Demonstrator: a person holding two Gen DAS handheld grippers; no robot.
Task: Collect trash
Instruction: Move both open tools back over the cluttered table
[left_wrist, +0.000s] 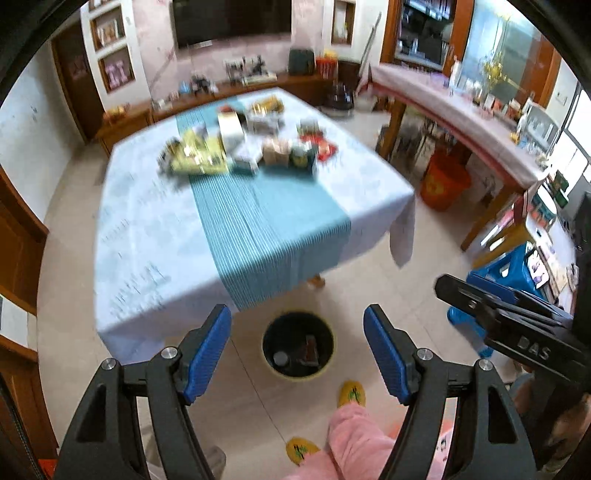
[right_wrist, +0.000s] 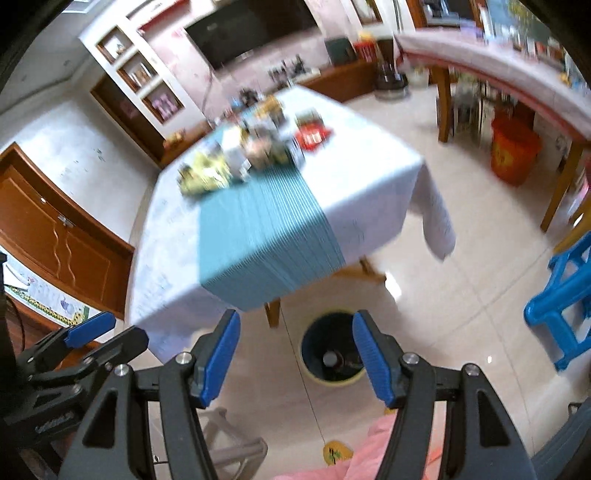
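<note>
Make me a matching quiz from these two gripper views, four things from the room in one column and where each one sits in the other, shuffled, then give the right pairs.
Things:
1. trash bin
2. orange bucket
3. pile of packets
4. blue stool

Places:
A. on the far end of the striped runner on the table
B. on the floor by the table's near edge
C. under the long side table
D. on the floor to the right of the table

Pairs: 1-B, 2-C, 3-A, 4-D

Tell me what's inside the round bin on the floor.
The bin holds a round grey lid-like item and a dark reddish-brown box-like piece. Anything deeper is lost in shadow and blur.
</note>
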